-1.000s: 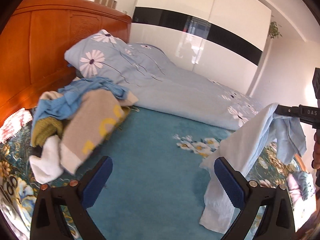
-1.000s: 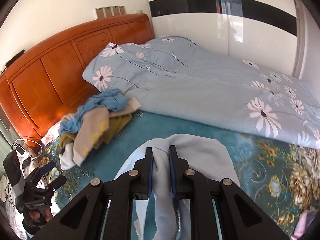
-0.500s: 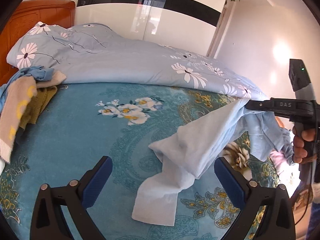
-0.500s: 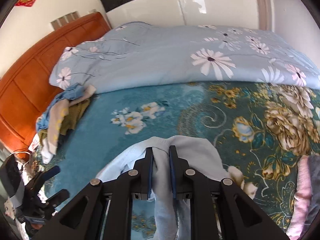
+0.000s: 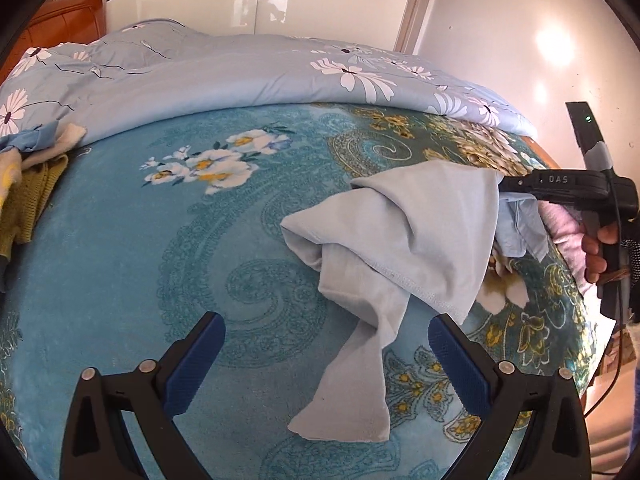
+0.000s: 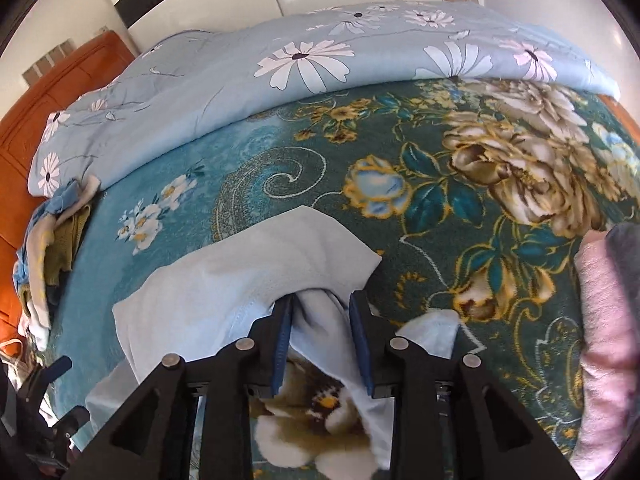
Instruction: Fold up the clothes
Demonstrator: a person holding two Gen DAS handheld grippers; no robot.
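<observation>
A pale blue garment (image 5: 400, 240) lies bunched on the teal floral blanket (image 5: 120, 264). Its upper corner is still raised at my right gripper (image 5: 505, 184), which a hand holds at the right edge of the left wrist view. In the right wrist view the right gripper (image 6: 320, 320) has its jaws opening. A fold of the garment (image 6: 248, 280) sits loosely between the blue pads (image 6: 362, 344). My left gripper (image 5: 326, 344) is open and holds nothing. It hovers over the blanket, with the garment's trailing end below and between its fingers.
A pile of mixed clothes (image 5: 28, 184) sits at the left by the orange headboard (image 5: 68, 16). A light blue daisy quilt (image 5: 240, 68) is rolled along the far side. Pink folded fabric (image 6: 604, 320) lies at the right edge of the bed.
Both grippers swung away from the headboard and came down toward the blanket. The hanging garment now rests mostly on the bed. The right jaws have widened around the fold.
</observation>
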